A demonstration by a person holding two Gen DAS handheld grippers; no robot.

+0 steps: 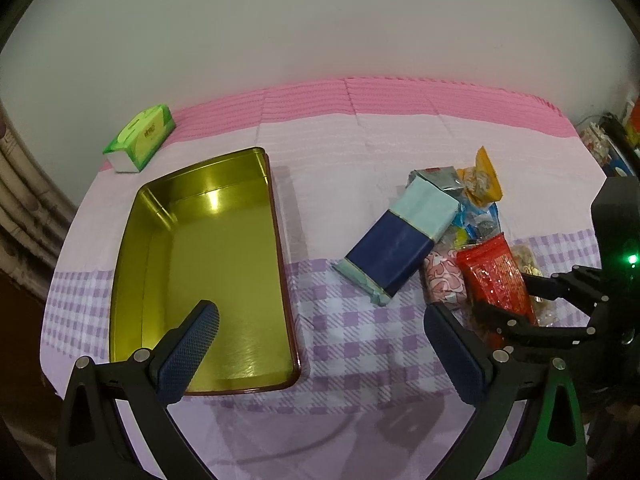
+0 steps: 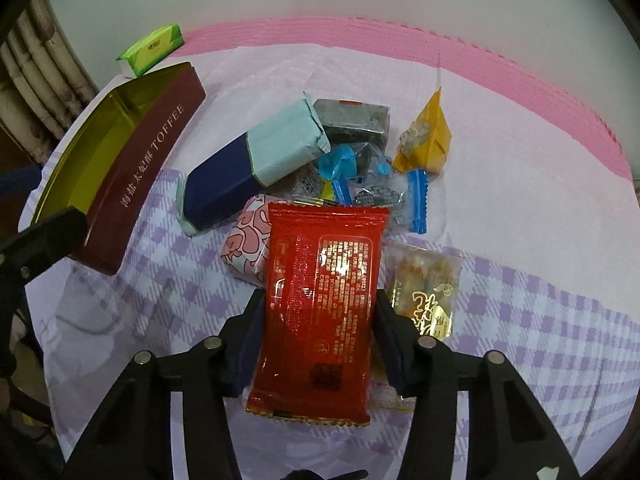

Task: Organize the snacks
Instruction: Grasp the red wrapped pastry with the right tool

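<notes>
An empty gold-lined toffee tin (image 1: 200,264) with maroon sides (image 2: 136,176) lies open on the left of the table. A pile of snacks lies to its right: a navy and pale-blue box (image 1: 400,240) (image 2: 252,168), a red packet (image 1: 496,280) (image 2: 320,304), a pink patterned packet (image 2: 244,240), an orange packet (image 2: 428,136), blue-wrapped candies (image 2: 360,176) and a clear gold-printed packet (image 2: 428,292). My right gripper (image 2: 318,320) (image 1: 516,300) is shut on the red packet. My left gripper (image 1: 320,344) is open and empty over the tin's near right corner.
A green tissue pack (image 1: 142,138) (image 2: 152,50) sits at the far left behind the tin. The table has a pink and purple-checked cloth (image 1: 360,340). A white wall stands behind. Clutter (image 1: 612,148) shows at the far right edge.
</notes>
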